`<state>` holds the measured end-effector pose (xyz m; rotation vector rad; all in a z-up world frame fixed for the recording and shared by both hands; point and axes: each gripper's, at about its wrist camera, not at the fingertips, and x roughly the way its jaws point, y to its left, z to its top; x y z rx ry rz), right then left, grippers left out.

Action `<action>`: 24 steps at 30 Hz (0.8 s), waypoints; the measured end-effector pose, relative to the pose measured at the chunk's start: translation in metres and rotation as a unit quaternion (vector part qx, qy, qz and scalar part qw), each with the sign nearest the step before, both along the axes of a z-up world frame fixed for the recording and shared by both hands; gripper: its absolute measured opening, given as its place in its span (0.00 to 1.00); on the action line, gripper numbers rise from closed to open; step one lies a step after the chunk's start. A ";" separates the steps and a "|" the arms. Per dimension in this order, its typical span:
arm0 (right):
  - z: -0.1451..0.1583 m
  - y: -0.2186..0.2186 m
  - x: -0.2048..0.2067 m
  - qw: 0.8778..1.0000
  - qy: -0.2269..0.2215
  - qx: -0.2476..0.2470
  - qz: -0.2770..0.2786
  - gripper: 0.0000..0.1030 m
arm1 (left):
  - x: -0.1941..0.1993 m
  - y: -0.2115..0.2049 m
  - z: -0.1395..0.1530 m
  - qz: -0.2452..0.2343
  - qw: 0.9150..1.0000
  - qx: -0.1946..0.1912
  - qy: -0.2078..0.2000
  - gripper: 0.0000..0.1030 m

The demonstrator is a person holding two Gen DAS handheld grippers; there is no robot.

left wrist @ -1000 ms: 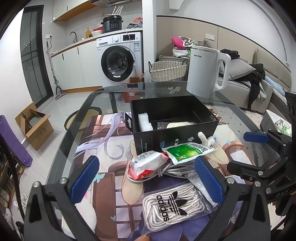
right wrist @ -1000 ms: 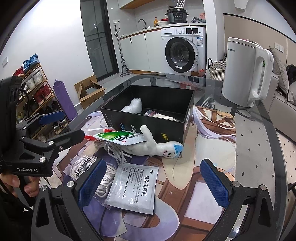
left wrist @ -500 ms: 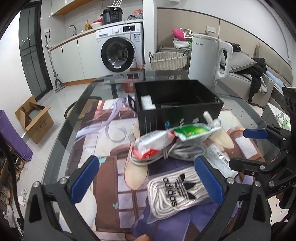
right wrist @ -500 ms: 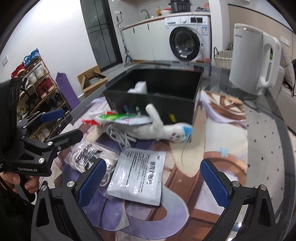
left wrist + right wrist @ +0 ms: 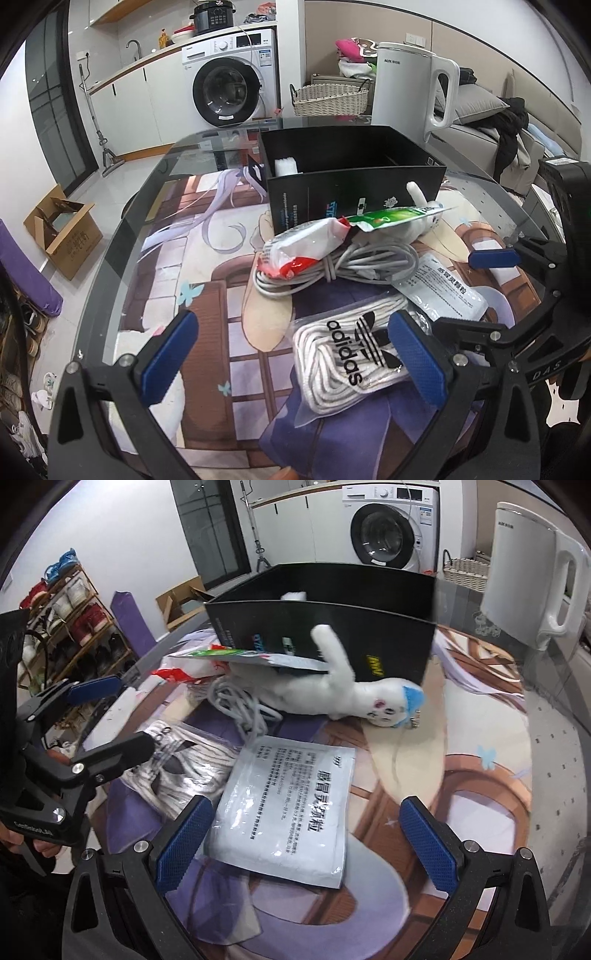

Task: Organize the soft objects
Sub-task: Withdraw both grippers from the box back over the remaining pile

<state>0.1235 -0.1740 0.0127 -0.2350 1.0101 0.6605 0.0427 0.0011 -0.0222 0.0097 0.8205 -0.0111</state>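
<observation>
A black open box (image 5: 354,177) stands on the glass table, with a white foam piece (image 5: 286,166) inside. In front of it lie a white plush toy (image 5: 332,694), a green-and-white packet (image 5: 395,216), a red-and-white pouch (image 5: 303,243), a coiled grey cable (image 5: 354,264), a bag of white adidas laces (image 5: 347,358) and a flat silver sachet (image 5: 291,812). My left gripper (image 5: 295,358) is open and empty, low over the laces bag. My right gripper (image 5: 304,840) is open and empty, low over the silver sachet.
A white electric kettle (image 5: 410,88) stands behind the box at the right. The table's round glass edge (image 5: 110,258) runs along the left. A washing machine (image 5: 229,85), a wicker basket (image 5: 328,99) and a cardboard box (image 5: 62,229) are on the floor beyond.
Both grippers have dropped lower and closer to the pile in front of the box. The laces bag and the silver sachet now sit nearer between the fingers. Both stay open.
</observation>
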 end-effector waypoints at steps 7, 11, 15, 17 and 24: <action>0.002 -0.011 0.001 1.000 -0.006 -0.016 -0.005 1.00 | 0.001 -0.003 -0.002 -0.005 1.000 0.001 0.005 1.00; 0.001 -0.007 0.000 1.000 -0.009 -0.024 0.000 1.00 | 0.001 -0.004 -0.003 -0.010 1.000 -0.003 0.008 1.00; -0.002 -0.002 -0.001 0.999 -0.007 -0.031 0.006 1.00 | 0.001 -0.005 -0.003 -0.017 1.000 -0.003 0.010 1.00; -0.002 -0.003 -0.001 0.999 -0.011 -0.036 0.004 1.00 | 0.001 -0.006 -0.005 -0.018 1.000 -0.001 0.012 1.00; -0.002 -0.024 0.003 0.998 -0.013 -0.053 -0.016 1.00 | 0.002 -0.006 -0.009 -0.020 1.000 -0.002 0.018 1.00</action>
